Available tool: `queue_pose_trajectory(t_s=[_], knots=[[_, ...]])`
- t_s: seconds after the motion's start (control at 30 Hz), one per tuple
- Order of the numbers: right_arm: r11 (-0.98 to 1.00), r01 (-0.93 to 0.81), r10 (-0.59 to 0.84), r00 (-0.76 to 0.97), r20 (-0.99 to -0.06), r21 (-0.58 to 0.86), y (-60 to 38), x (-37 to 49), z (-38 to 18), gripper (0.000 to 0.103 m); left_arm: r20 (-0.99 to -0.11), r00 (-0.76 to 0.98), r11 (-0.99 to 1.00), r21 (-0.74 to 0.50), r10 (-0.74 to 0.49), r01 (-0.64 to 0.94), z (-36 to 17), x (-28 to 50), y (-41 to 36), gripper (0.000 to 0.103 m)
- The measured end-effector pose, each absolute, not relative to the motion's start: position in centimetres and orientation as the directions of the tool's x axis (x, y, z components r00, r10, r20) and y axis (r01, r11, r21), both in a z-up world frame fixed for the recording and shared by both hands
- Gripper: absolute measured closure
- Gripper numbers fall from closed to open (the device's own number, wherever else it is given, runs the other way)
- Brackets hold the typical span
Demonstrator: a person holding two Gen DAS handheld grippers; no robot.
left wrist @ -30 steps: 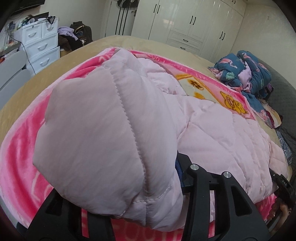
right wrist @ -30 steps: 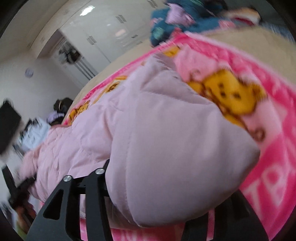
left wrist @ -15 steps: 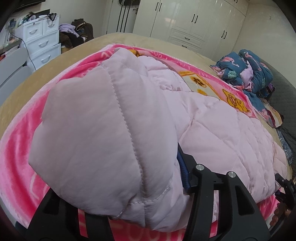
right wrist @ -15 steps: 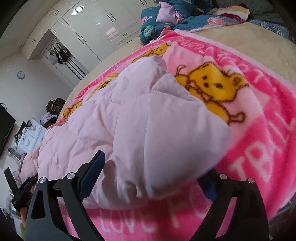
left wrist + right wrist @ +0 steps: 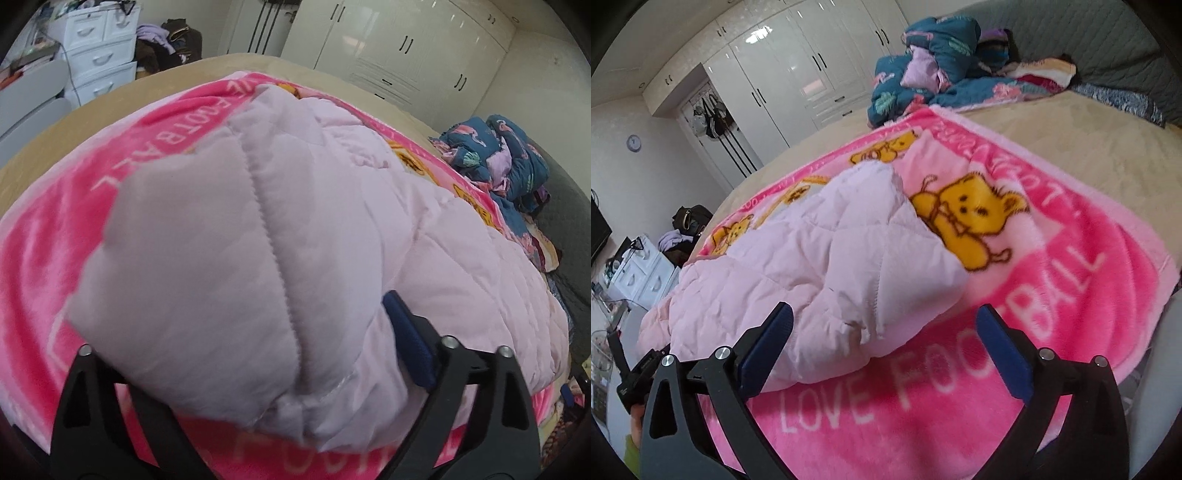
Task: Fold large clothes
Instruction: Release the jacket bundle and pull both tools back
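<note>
Left wrist view: the left gripper (image 5: 243, 373) has its fingers spread, with a puffy corner of the pale pink quilted jacket (image 5: 229, 258) bulging between them, hiding most of the pink blanket (image 5: 55, 236). Right wrist view: the right gripper (image 5: 882, 343) stands wide open, holding nothing, at the jacket's stitched corner (image 5: 827, 273); the fleece blanket (image 5: 1052, 266) and tan bed (image 5: 1071, 147) lie bare to its right.

Pale pink quilted jacket (image 5: 332, 229) — bulky, stitched seam running down its near fold, spread across the bed (image 5: 229, 70). Beneath it: bright pink blanket (image 5: 55, 229) with white lettering and yellow cartoon prints. Left hand-held gripper (image 5: 236, 369) — black frame, blue-padded finger (image 5: 406, 347) visible to the right of the near fold; the other finger hidden under fabric, so the grip cannot be judged. Far right: heap of dark blue patterned clothes (image 5: 498, 155). Background: white wardrobe (image 5: 399, 40), white drawer unit (image 5: 96, 48) at upper left.
</note>
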State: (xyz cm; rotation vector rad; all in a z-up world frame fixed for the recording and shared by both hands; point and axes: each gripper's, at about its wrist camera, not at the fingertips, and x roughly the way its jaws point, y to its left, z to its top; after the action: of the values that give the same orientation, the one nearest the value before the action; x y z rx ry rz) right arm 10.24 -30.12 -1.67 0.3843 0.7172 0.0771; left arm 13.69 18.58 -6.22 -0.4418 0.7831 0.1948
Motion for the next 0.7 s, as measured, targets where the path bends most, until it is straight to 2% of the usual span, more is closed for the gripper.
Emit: queue_pose_trajectory(t_s=[0.13,0.3,0.5,0.7], knots=[[0.935,0.039,0.195,0.772,-0.604,0.352,-30.2,8.7,-0.4,0.004,-0.710,0.704,0.891,-0.307,0.020,-0.335,-5.4,11.9,18.7,0.009],[0.954,0.005,0.178,0.796,-0.578,0.300,-29.3,6.9,1.2,0.004,-0.688,0.725,0.894,-0.300,0.038,-0.332,-3.5,9.1,18.7,0.009],[0.964,-0.061,0.188,0.842,-0.506,0.258,-27.6,3.8,3.6,0.004,-0.609,0.787,0.921,-0.242,0.100,-0.305,1.1,5.3,17.4,0.009],[0.967,-0.123,0.214,0.868,-0.448,0.222,-25.8,1.3,5.8,0.004,-0.564,0.822,0.943,-0.229,0.074,-0.242,3.8,3.2,15.5,0.009]])
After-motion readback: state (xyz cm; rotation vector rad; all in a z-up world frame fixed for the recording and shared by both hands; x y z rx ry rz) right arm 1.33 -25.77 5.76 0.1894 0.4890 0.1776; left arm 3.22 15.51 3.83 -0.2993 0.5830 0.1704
